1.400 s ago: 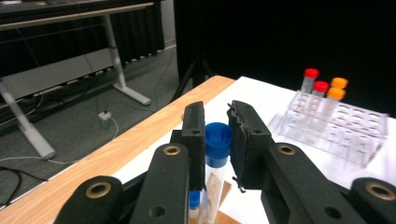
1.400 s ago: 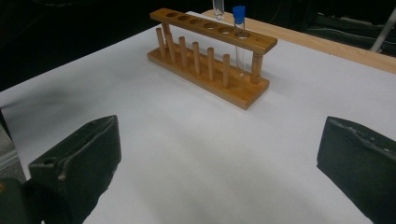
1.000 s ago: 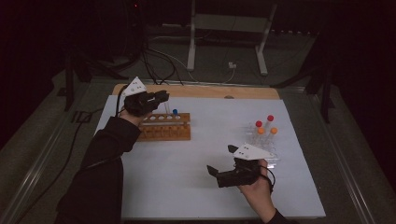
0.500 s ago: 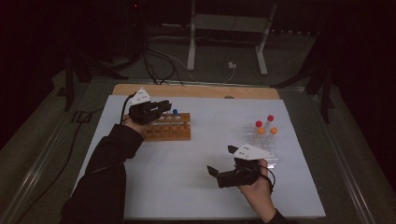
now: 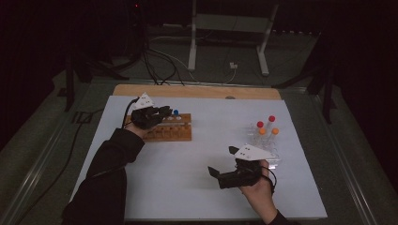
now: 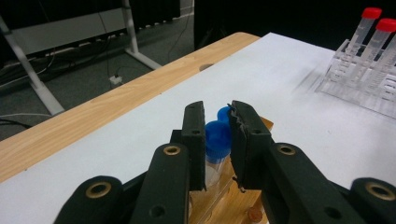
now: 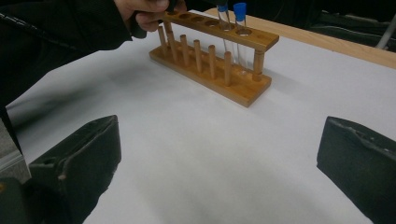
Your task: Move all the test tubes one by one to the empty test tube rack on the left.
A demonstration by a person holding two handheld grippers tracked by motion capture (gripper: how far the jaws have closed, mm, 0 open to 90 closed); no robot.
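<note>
From the left gripper view, my left gripper (image 6: 218, 135) is clamped on a blue-capped tube (image 6: 217, 140) that stands in the wooden rack (image 6: 233, 205); the pads hide the sides of its cap, and its clear body drops out of sight between the jaws. A second blue cap (image 6: 223, 112) sits just behind it, mostly covered, so I can only make out its top edge. In the high view this gripper (image 5: 162, 114) is over the left part of the rack (image 5: 176, 133), and its dark body covers the gripped tube. My right gripper (image 7: 219, 154) hangs over bare white table (image 7: 210, 163), jaws wide apart with nothing between them, well apart from the rack. A clear rack (image 5: 265, 145) of red- and orange-capped tubes (image 5: 271, 119) stands near the right hand (image 5: 256, 192); its far end is cut off in the left gripper view.
</note>
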